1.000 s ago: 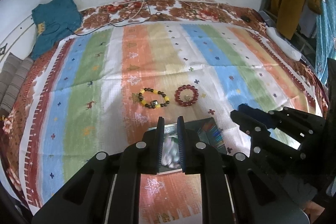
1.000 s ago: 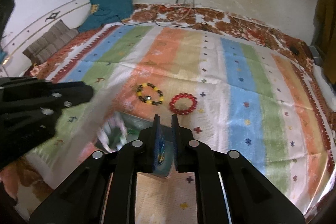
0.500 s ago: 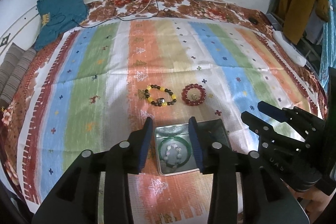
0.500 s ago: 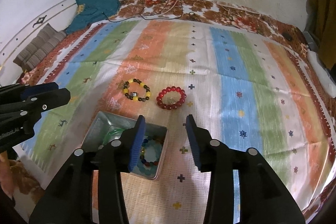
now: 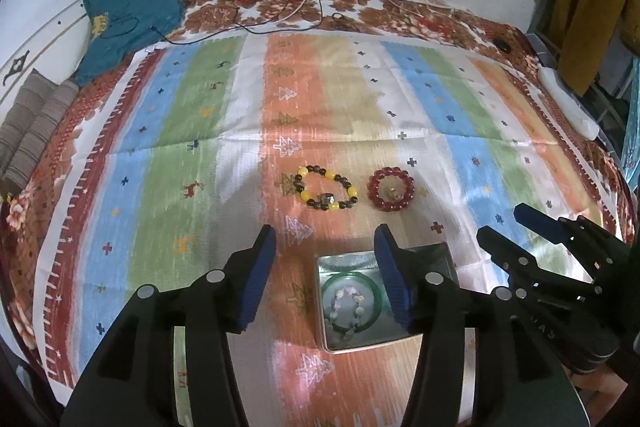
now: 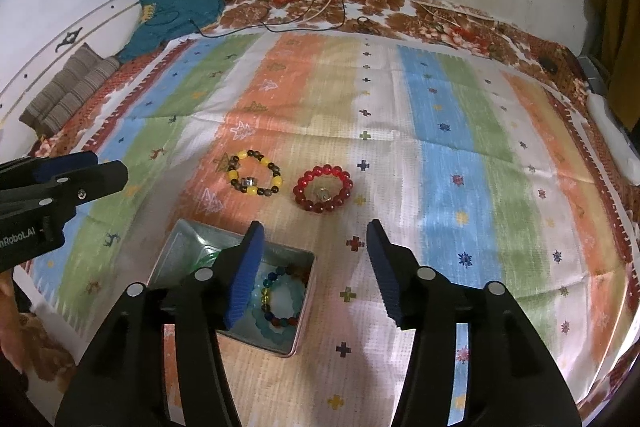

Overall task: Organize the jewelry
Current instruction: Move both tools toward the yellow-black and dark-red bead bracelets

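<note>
Both tongs spread wide and empty above a striped bedspread (image 6: 456, 131): left gripper (image 5: 326, 251) poised over the near end of the cloth, right gripper (image 6: 316, 243) alongside it. Two pieces not yet put away, side by side but apart on the orange stripe, just beyond an open metal tin (image 6: 168, 251): a yellow-and-dark beaded bracelet (image 6: 255, 178) with a small silver charm, and a red beaded bracelet (image 6: 324, 189) ringed around a small metallic piece at its centre. Already in the tin: a green bangle (image 5: 332, 283), a pale beaded strand, a blue ring and a multicoloured strand.

Likely light, loose things, strung beads that sag and swing once lifted; glossy round beads apt to slip from flat pads. Best taken across the band, one finger inside the loop and one outside, pinching a single bead or the cord between two. Soft cloth underneath, liable to bunch under a deep reach. Small centre piece possibly separate, easily left behind.
</note>
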`<state>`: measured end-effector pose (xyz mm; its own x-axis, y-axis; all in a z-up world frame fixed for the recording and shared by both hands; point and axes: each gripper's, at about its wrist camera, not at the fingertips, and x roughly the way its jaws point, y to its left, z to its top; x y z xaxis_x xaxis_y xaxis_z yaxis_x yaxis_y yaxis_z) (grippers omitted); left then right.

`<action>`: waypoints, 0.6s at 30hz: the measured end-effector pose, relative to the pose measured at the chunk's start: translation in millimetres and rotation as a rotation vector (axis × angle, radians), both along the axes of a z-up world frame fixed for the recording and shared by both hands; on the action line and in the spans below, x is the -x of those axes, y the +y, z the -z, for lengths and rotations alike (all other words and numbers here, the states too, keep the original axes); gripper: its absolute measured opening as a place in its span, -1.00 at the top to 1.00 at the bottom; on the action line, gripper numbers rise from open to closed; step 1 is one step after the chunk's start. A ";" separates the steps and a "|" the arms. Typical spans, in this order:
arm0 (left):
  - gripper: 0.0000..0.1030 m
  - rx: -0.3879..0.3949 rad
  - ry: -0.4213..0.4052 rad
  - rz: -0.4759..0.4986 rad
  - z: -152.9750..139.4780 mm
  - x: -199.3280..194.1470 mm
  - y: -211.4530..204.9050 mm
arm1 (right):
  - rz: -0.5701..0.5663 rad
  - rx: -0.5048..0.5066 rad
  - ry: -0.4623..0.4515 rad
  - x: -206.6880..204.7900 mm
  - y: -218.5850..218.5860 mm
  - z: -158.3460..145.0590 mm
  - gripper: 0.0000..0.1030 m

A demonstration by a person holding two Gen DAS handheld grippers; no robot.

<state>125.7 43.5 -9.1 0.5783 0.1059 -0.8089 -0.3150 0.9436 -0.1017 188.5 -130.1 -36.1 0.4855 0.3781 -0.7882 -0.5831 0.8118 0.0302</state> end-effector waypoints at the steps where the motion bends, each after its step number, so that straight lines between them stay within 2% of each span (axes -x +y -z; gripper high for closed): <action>1: -0.04 -0.002 0.000 0.002 0.4 -1.4 -0.2 | 0.000 0.000 0.008 -2.6 0.7 1.0 -0.07; 7: -0.17 -0.034 0.007 0.006 4.5 -12.3 1.0 | -0.001 0.015 0.040 -12.7 7.7 6.0 -0.13; 14: -0.34 -0.044 0.027 -0.033 15.1 -25.3 13.7 | 0.002 0.024 0.072 -30.7 14.4 14.2 -0.23; 18: -0.38 -0.062 0.037 -0.042 21.2 -34.6 20.8 | 0.016 0.030 0.088 -42.8 16.0 19.5 -0.38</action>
<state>160.4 64.3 -30.4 0.5419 0.1796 -0.8210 -0.3570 0.9336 -0.0314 231.3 -114.1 -55.6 0.4198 0.3466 -0.8388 -0.5666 0.8221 0.0561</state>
